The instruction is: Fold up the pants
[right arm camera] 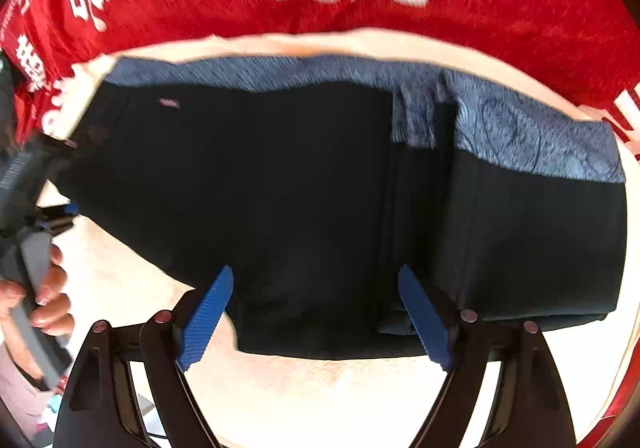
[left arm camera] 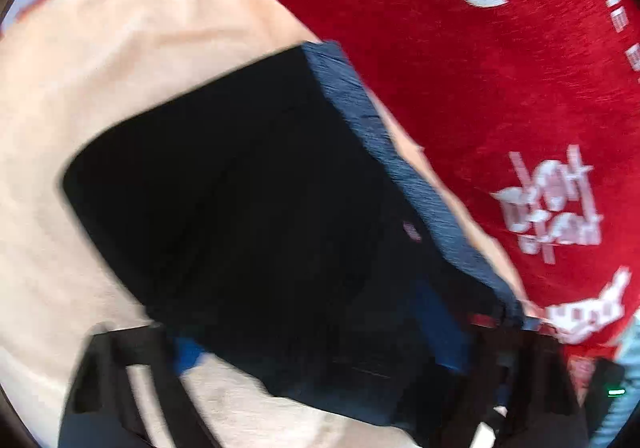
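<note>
right wrist view has the pants (right arm camera: 304, 183) already folded into a compact dark bundle on a cream cloth (right arm camera: 280, 388) over the red cover (right arm camera: 520, 7), maybe one fold left. right gripper (right arm camera: 316, 320) hangs wide apart, empty. it alone shows a hand (right arm camera: 44, 300). left wrist view is blurred: left gripper (left arm camera: 320, 352) straddles the near edge, clamped or not i cannot tell.

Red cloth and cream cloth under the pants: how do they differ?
The red cloth carries white characters; the cream cloth is plain. The red cloth lies at the bottom; the cream cloth lies on it, directly under the pants. Both are spread-out fabric layers.
</note>
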`<state>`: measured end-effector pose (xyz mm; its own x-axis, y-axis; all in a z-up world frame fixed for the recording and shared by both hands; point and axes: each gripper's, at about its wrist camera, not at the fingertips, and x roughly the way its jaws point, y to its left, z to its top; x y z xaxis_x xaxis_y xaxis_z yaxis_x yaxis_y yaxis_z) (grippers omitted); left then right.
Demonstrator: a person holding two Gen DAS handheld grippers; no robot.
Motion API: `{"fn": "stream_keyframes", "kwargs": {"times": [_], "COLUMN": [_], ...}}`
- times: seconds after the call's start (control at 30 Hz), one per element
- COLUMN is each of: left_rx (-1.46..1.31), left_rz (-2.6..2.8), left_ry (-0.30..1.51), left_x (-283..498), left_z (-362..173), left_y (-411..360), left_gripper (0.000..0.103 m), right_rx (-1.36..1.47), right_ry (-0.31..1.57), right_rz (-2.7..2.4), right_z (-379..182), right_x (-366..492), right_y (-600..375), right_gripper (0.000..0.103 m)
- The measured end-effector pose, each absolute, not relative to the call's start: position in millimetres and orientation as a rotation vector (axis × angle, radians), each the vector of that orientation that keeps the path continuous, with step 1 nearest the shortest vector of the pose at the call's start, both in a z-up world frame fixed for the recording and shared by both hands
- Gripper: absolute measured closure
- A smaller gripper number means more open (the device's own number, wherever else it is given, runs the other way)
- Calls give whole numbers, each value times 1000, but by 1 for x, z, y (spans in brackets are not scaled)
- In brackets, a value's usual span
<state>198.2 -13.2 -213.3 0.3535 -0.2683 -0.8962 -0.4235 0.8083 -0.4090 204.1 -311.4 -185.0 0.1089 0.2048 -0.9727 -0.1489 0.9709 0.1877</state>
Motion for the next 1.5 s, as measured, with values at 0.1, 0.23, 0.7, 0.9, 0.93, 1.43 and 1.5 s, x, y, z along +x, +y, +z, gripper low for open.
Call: {"fn": "stream_keyframes", "kwargs": {"times": [0.1,0.23,0.7,0.9,0.93,1.43,1.5], "left_rx": [-542,-175,178,179,181,246,263], "left_rz": [145,117,84,94,95,-86,-123], "left_ry": [1236,1173,1065,1051,1048,877,858], "left_x": [200,195,176,172,172,144,138], "left_z": [-210,-197,-191,-185,-183,-84,-71], "left_y": [-20,-55,-95,-97,-98,-185,-211], "left_gripper": [60,65,65,65,65,65,65], "right_rx": [92,151,-115,-386,-442,9,97], "right_ry": [1419,1426,1730,1842,1859,1571,1518], "right_rz": [288,363,774,826,816,825,827], "right_z": [-161,-131,-136,-173,-180,-80,-65], "right_x": [220,255,337,322,318,319,313], "right_y": [-310,-295,-68,0,3,-171,-211], "right_gripper": [16,15,12,12,12,84,84]}}
